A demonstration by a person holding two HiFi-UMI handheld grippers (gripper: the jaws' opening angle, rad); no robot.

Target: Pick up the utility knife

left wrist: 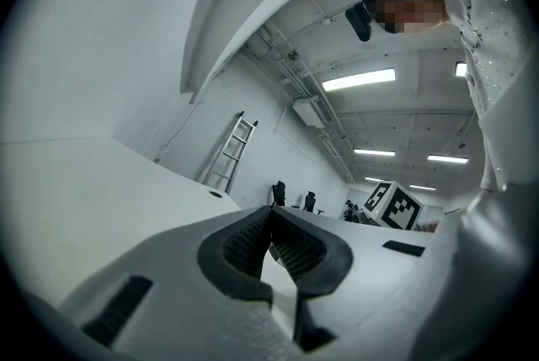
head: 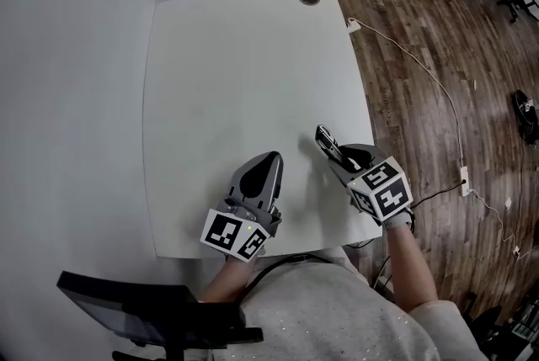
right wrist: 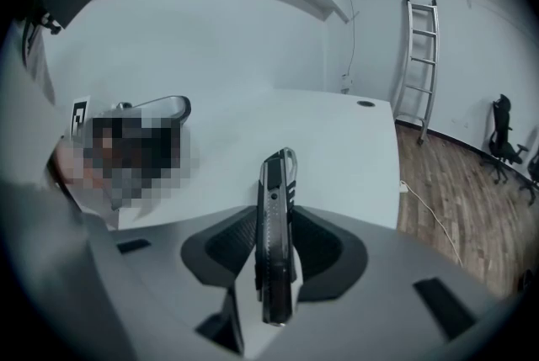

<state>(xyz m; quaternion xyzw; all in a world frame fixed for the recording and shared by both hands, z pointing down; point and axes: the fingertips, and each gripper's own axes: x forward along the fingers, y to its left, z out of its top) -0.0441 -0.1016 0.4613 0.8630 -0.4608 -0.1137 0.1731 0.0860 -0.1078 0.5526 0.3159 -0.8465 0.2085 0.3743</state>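
- Over the near right part of the white table [head: 236,65], the right tongs [head: 338,156] are squeezed on the knife [right wrist: 275,237], with one pad on each flat side.
- The knife stands on its thin edge between the pads. Its front end pokes out past the tips, away from us and tilted down.
- It looks to be just above the table, so we think the pick-up is almost done.
- To do it well, we lift straight up and slowly, and we do not loosen the squeeze.
- We do not twist the wrist fast. The knife is long and looks smooth, so it could slip or swing in the pads.
- We point the front end away from our body and from the other hand. We cannot tell if the blade is out.
- The left tongs [head: 271,159] rest on the table near the right ones, closed with nothing in them. We leave them there, out of the way.
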